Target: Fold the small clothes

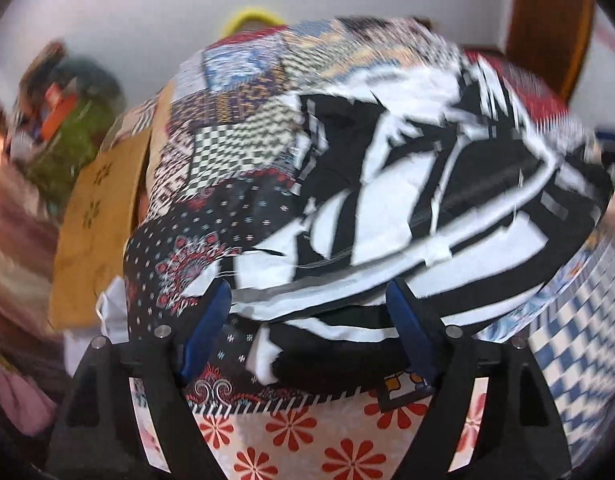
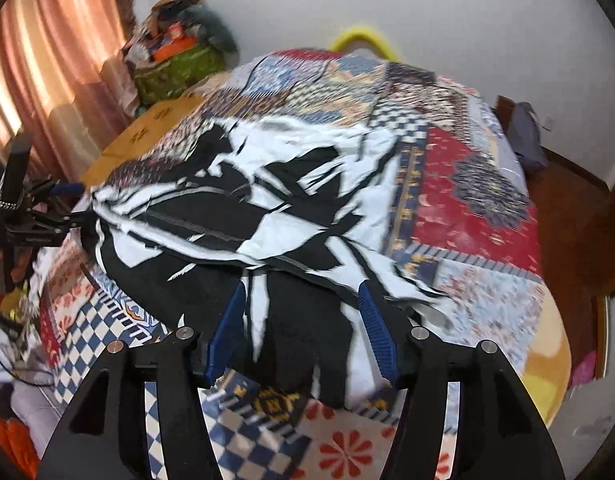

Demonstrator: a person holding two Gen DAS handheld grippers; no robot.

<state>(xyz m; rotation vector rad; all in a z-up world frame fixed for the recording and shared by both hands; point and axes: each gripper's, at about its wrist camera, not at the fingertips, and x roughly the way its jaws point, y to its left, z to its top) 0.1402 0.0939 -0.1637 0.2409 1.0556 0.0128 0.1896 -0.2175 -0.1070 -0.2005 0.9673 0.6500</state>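
Note:
A black-and-white patterned garment (image 1: 407,208) lies spread and rumpled on the patchwork bedspread (image 1: 235,128); it also shows in the right wrist view (image 2: 267,216). My left gripper (image 1: 307,300) is open, its blue pads on either side of the garment's near edge, not closed on it. My right gripper (image 2: 301,300) is open too, straddling a hanging corner of the garment. The left gripper also shows at the garment's left edge in the right wrist view (image 2: 73,208). Both views are blurred.
A brown cardboard sheet (image 1: 103,216) lies at the bed's left side. A green bag of clutter (image 2: 175,64) stands by the curtain (image 2: 47,60). A yellow hoop (image 2: 363,38) sits behind the bed. Wooden floor (image 2: 567,200) lies to the right.

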